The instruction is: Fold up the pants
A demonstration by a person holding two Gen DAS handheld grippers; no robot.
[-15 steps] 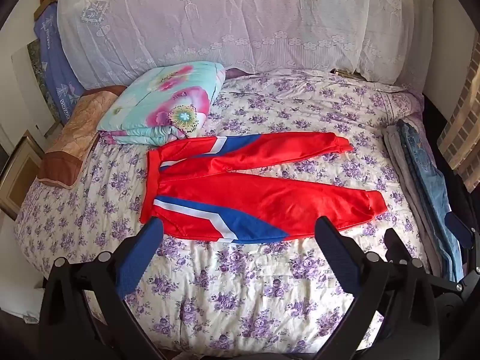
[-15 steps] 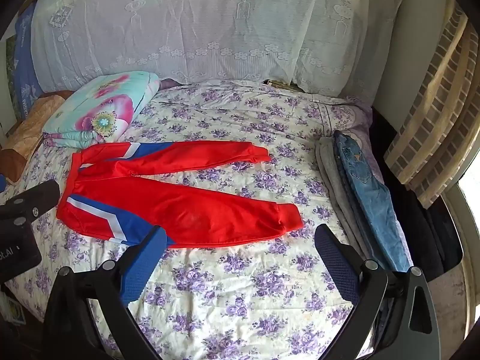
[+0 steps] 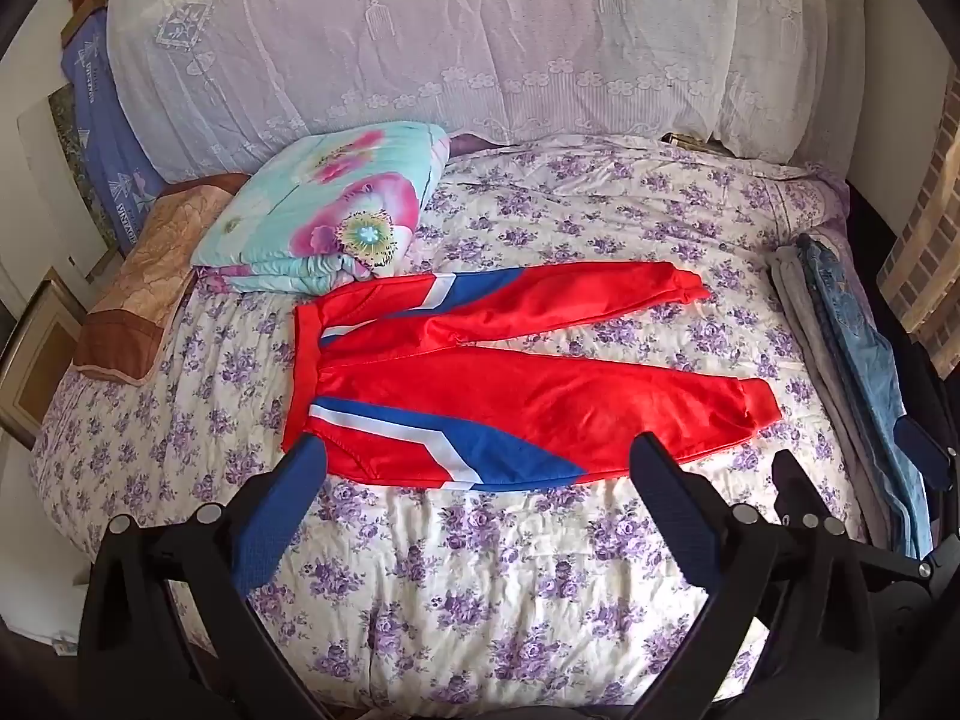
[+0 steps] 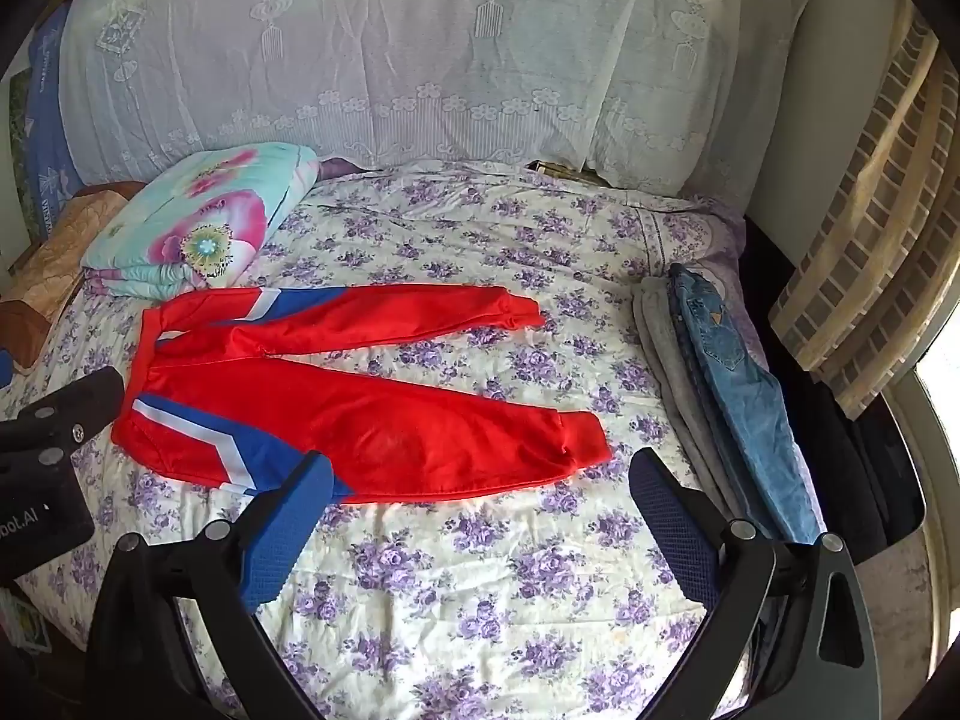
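Note:
Red pants (image 3: 516, 384) with blue and white side stripes lie flat on the bed, waistband to the left, both legs spread toward the right. They also show in the right wrist view (image 4: 372, 414). My left gripper (image 3: 480, 468) is open and empty, held above the near edge of the lower leg, close to the waist end. My right gripper (image 4: 480, 480) is open and empty, above the near edge of the lower leg, close to its cuff (image 4: 585, 438). The left gripper's body (image 4: 48, 450) shows at the left edge of the right wrist view.
The bed (image 3: 480, 588) has a purple-flowered sheet. A folded floral quilt (image 3: 324, 210) and a brown pillow (image 3: 144, 276) lie at the back left. Folded jeans and grey clothes (image 4: 720, 378) are stacked along the right edge. A lace-covered headboard (image 3: 480, 48) stands behind.
Both grippers have shifted slightly forward toward the pants; the pants have not moved and both stay open.

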